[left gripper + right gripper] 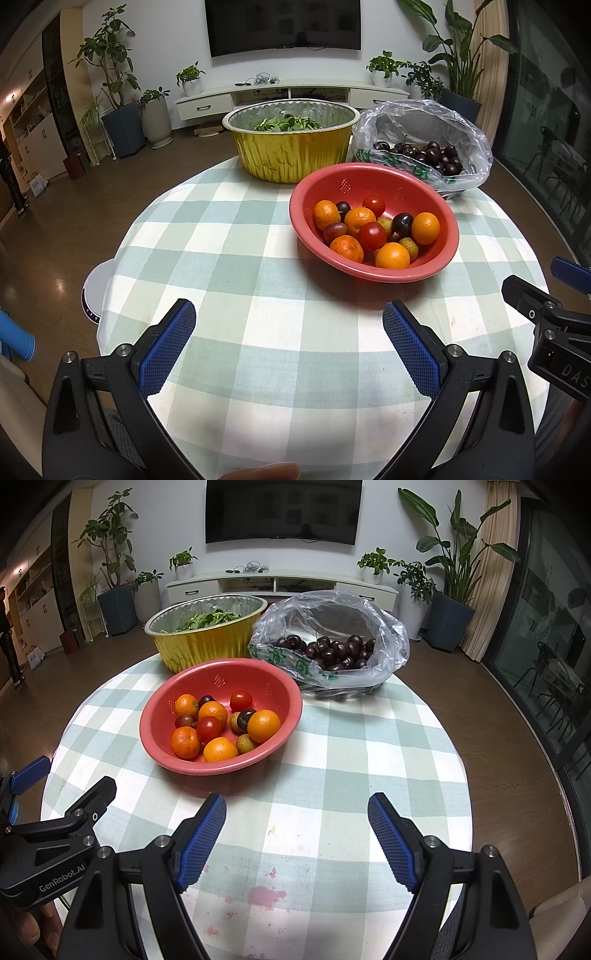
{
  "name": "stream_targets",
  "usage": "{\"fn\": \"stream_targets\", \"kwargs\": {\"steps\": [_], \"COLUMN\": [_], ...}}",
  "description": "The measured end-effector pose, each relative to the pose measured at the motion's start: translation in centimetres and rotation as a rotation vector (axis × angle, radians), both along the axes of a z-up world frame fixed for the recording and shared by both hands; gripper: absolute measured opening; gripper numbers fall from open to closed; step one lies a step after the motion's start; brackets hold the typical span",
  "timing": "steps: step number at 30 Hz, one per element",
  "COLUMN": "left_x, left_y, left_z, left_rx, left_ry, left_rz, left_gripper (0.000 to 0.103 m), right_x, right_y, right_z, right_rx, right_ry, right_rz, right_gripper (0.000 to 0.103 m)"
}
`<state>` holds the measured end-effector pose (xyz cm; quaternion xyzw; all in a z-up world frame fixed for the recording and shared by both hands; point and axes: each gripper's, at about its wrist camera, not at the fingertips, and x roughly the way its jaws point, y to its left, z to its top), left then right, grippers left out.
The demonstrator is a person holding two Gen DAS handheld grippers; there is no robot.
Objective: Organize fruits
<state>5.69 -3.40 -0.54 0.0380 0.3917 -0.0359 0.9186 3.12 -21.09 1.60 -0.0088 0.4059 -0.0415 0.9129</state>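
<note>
Both tools hang over the near edge of the round bench (332, 746) with its green-and-white checked cloth. The left tool (288, 347) is spread wide, nothing between its blue ribbed pads; the right tool (297, 834) likewise gapes empty. Beyond them sits the red perforated plastic bowl (280, 686) of mixed fruits (221, 727) — small oranges, cherry tomatoes, dark cherries. Behind it stand a gold foil tub of greens (207, 646) and a clear plastic bag of dark cherries (328, 650) — side by side
</note>
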Motion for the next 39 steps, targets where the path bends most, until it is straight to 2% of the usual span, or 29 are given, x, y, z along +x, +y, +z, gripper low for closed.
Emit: {"fn": "stream_targets", "kwargs": {"steps": [31,39], "left_x": [-0.26,-0.05], "left_y": [0.04,0.36], "left_z": [-0.48,-0.92], "left_rx": [-0.01,0.008], "left_ry": [0.001,0.002], "left_rz": [-0.002,0.01], "left_gripper": [0.103,0.103], "right_x": [0.05,-0.48], "right_y": [0.06,-0.5], "right_z": [0.06,-0.94], "right_rx": [-0.002,0.003], "right_ry": [0.004,0.017], "right_rz": [0.001,-0.006], "right_gripper": [0.081,0.081]}}
